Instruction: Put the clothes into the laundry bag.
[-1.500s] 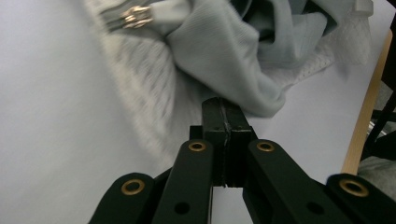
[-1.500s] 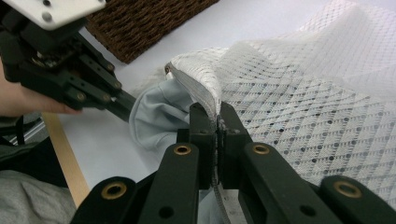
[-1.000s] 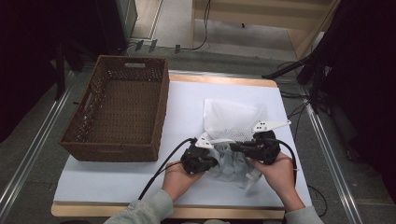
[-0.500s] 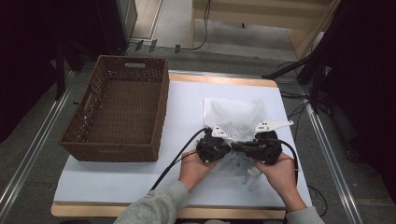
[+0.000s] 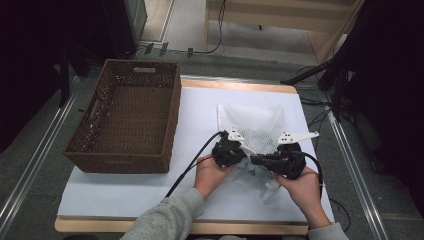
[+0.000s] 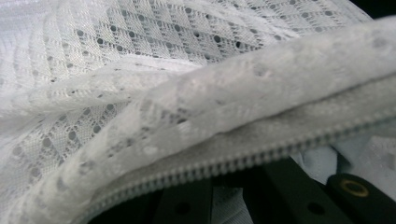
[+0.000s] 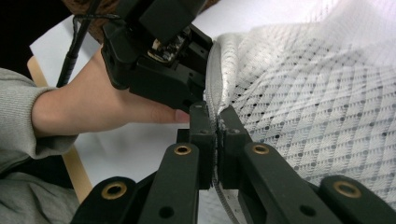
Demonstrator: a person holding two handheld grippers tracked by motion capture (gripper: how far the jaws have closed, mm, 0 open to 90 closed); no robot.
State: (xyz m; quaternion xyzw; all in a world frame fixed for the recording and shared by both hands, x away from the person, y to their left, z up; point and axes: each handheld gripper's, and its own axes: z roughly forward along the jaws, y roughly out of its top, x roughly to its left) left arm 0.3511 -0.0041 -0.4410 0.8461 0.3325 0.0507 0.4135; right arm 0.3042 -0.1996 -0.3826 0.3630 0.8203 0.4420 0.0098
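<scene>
1. The right tool (image 7: 217, 135) is clenched on the zipper edge (image 7: 211, 84) of a white mesh laundry bag (image 7: 317, 107); in the right gripper view its two black jaws meet with the zipper tape pinched between them.
2. The left tool (image 5: 235, 152) grips the same bag edge just beside the right one; in the left gripper view the zipper (image 6: 243, 161) runs straight across its jaws and the mesh (image 6: 140, 70) bunches up right behind it; the right gripper view shows this tool's black body (image 7: 159, 56) pressed against the bag's rim.
3. The person's left hand (image 5: 210, 175), in a grey sleeve (image 5: 167, 220), and right hand (image 5: 300, 187) hold the two tools near the front of the counter (image 5: 125, 195); a black cable (image 5: 192, 165) trails from the left tool toward the front edge.
4. The bag (image 5: 255, 125) lies right of centre on the white counter, its near end lifted and crumpled between the tools, its far part flat.
5. A brown wicker basket (image 5: 100, 155) stands on the counter's left side, well apart from the bag.
6. Beyond the counter, cables (image 5: 220, 30) run over the floor.
</scene>
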